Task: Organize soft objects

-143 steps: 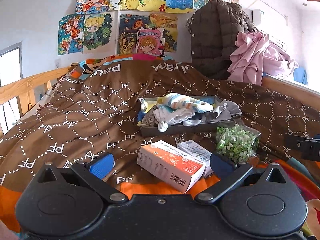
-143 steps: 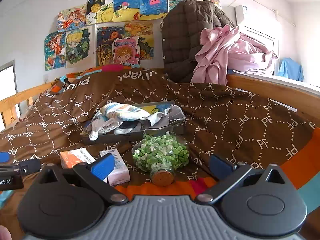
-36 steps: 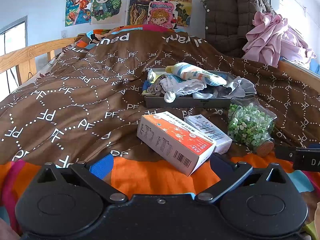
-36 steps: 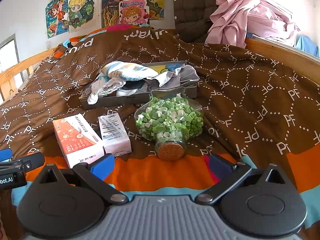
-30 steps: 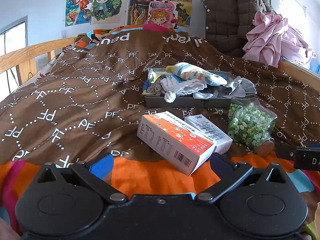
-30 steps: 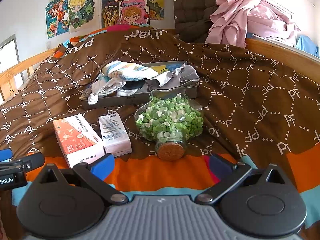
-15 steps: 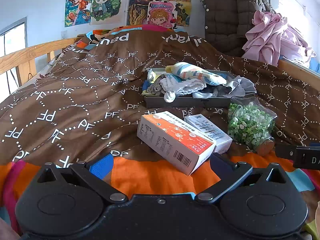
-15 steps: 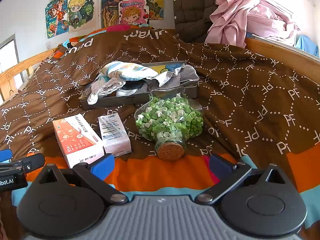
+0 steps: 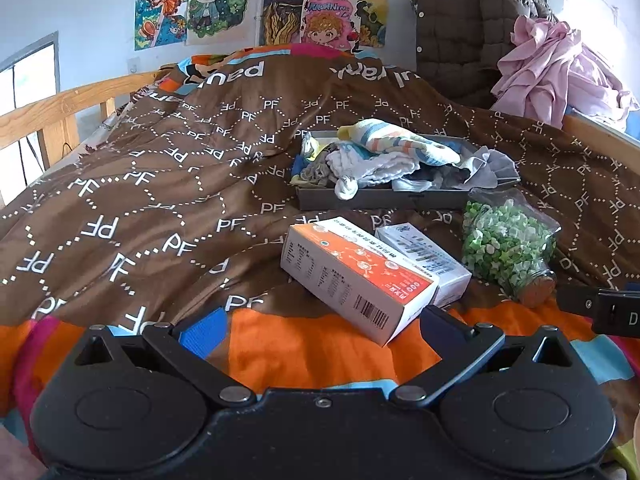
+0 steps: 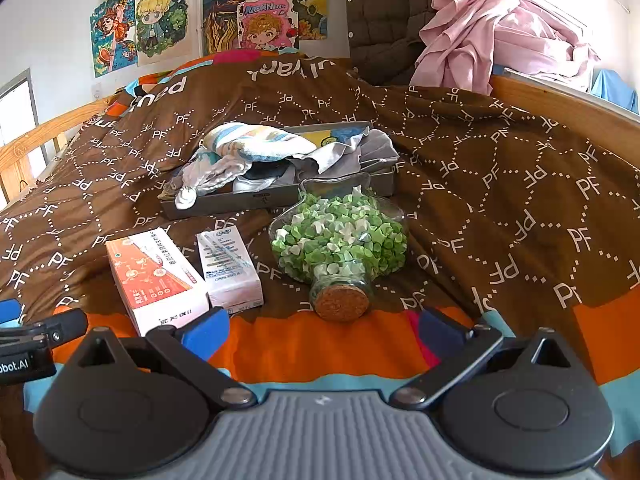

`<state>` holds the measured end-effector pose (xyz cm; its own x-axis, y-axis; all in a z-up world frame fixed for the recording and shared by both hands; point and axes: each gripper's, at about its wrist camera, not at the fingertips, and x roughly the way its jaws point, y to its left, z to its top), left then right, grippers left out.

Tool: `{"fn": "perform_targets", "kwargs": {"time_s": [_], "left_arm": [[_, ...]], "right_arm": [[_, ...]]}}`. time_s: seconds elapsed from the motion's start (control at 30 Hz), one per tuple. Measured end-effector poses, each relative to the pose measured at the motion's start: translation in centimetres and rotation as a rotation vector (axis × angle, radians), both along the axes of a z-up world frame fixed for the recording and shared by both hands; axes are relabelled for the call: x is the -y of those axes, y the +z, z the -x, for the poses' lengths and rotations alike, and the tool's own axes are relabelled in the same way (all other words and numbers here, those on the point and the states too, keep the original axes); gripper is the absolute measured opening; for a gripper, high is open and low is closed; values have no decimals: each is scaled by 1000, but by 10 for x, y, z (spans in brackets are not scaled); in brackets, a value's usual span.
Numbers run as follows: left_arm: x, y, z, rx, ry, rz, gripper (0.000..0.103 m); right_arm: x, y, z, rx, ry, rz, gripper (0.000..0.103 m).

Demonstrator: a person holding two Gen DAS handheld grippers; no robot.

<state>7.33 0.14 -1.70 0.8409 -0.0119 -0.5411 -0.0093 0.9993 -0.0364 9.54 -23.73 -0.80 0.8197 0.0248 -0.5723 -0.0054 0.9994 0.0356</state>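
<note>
A grey tray (image 9: 384,199) (image 10: 256,202) lies mid-bed, heaped with soft cloths: a striped towel (image 9: 396,145) (image 10: 260,142), white socks (image 9: 372,168) and a grey rag (image 10: 376,148). My left gripper (image 9: 320,328) is open, low over the orange band of the blanket, with the orange box (image 9: 356,276) just ahead of its right finger. My right gripper (image 10: 324,332) is open too, and it holds nothing. The corked glass jar of green paper stars (image 10: 340,240) (image 9: 506,244) lies on its side just ahead of it.
An orange box (image 10: 154,276) and a small white box (image 10: 228,266) (image 9: 424,258) lie side by side in front of the tray. The brown blanket (image 9: 160,200) covers the bed. Wooden rails (image 9: 52,112) (image 10: 560,108) run along both sides. A quilted jacket (image 10: 384,12) and pink clothes (image 10: 492,28) hang behind.
Since 4.8 s ago both grippers have pulled back and tilted down, so the boxes and jar sit higher in view. Over the last second almost nothing has moved.
</note>
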Motion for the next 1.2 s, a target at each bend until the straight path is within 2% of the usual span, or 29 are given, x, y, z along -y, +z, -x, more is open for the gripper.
{"fn": "perform_targets", "kwargs": {"time_s": [1.2], "left_arm": [[6, -1, 2, 0, -10, -29, 102]], "right_arm": [[-6, -5, 2, -11, 0, -3, 103]]}}
